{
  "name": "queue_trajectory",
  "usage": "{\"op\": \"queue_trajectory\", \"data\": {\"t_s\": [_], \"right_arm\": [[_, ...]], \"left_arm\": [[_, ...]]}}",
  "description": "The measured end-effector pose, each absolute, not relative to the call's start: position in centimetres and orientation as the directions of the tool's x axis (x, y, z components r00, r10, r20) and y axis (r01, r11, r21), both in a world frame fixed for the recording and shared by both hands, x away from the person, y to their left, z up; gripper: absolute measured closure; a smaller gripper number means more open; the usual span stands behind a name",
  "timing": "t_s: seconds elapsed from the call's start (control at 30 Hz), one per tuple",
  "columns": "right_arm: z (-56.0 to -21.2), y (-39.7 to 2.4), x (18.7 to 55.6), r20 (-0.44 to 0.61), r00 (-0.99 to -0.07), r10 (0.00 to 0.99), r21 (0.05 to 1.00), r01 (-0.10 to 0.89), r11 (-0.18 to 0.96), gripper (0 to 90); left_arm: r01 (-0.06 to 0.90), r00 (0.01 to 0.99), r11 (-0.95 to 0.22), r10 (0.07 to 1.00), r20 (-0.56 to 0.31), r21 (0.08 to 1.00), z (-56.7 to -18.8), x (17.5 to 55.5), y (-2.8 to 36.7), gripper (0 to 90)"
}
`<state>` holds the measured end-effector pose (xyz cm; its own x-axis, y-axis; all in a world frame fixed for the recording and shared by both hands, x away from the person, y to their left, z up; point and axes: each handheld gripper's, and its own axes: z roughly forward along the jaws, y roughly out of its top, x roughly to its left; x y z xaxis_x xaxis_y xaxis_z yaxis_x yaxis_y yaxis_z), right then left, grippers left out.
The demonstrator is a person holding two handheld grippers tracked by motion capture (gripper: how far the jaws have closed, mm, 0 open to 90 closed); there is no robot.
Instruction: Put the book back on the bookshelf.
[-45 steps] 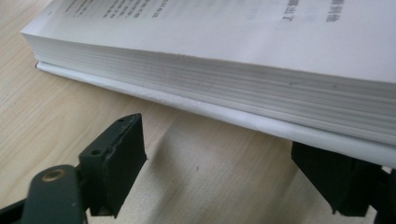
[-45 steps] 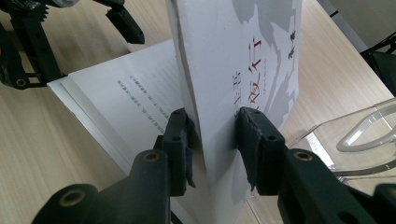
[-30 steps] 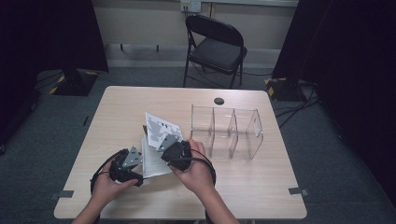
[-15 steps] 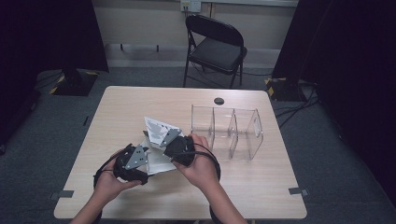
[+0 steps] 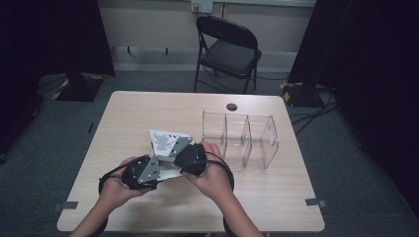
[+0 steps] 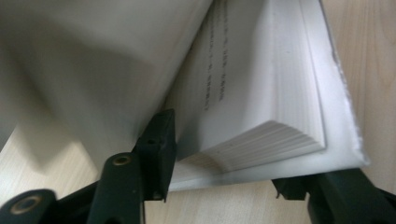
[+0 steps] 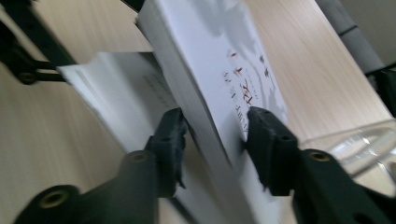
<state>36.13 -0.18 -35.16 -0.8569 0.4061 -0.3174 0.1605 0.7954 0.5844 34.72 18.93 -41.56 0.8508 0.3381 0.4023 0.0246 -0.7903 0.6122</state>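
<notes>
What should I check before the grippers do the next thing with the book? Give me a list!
1. Right gripper holds the book: ok. Its jaws have just been opening, yet both sit against the raised front part.
2. Left gripper grips the lower pages: cannot tell. Its jaws have just been closing around them, but contact is unclear.
3. Book is open: ok. The front part is lifted off the lower pages.
4. Clear organizer is out of the way: ok. It stands apart, to the right of the book.
5. Bare table to lay the book on: ok.
</notes>
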Motion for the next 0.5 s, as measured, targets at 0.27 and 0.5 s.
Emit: {"op": "queue_trajectory", "data": {"t_s": [0.27, 0.5], "right_arm": [[-34.9, -3.3, 35.5, -0.166, -0.849, 0.502, 0.739, 0.230, 0.633, 34.7], [-37.6, -8.0, 33.3, -0.087, -0.817, 0.571, 0.781, 0.300, 0.548, 28.7]], "left_arm": [[0.016, 0.841, -0.803, 0.333, 0.426, 0.595, -40.7, 35.0, 19.0, 54.4], [0.012, 0.847, -0.847, 0.291, 0.445, 0.531, -39.7, 35.4, 18.7, 58.1]]}}
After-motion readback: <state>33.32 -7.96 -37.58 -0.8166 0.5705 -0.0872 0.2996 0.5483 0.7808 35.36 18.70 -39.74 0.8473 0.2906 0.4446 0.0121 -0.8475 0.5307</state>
